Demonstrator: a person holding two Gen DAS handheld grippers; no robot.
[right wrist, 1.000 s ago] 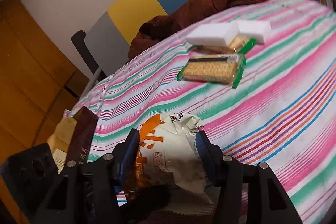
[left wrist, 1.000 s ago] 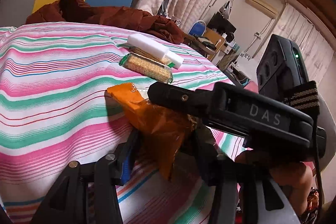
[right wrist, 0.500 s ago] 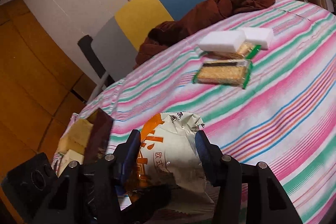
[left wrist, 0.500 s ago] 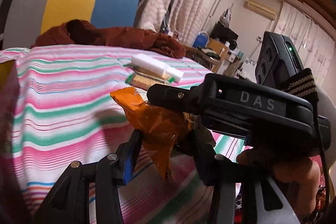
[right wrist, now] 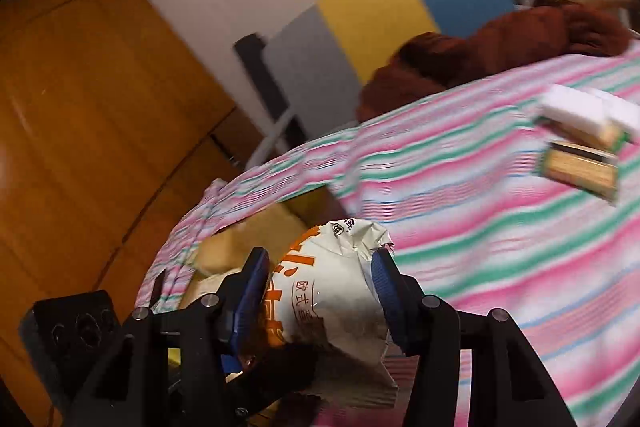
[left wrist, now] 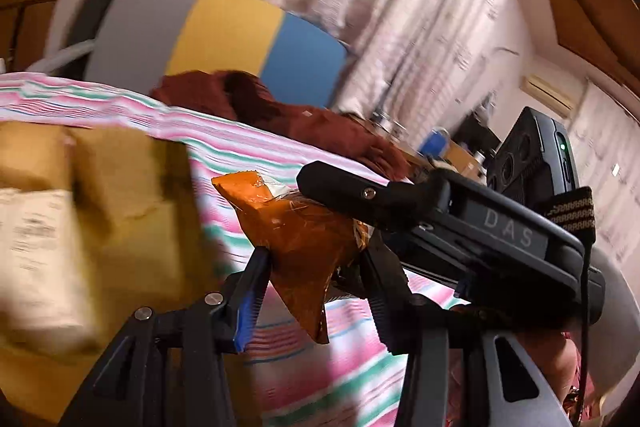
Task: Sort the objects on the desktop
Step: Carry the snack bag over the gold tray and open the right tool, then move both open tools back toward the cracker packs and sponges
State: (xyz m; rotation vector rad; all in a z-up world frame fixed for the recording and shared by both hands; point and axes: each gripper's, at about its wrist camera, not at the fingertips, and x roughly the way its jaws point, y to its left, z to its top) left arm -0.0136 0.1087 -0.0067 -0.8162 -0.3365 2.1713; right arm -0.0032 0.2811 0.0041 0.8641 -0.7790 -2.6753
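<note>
Grippers, left (left wrist: 316,279) and right (right wrist: 320,291), seemingly both clamp snack bag (right wrist: 332,287).

I read "DAS" in pale letters on the side of the right gripper (left wrist: 316,279) body. The snack bag (right wrist: 332,291) I hold carries Chinese print: "欧式" is legible, the orange characters beside it are half hidden. Nothing else resolves.

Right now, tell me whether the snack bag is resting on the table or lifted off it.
Lifted. The snack bag hangs between both grippers, its bottom corner dangling above the striped tablecloth.
</note>
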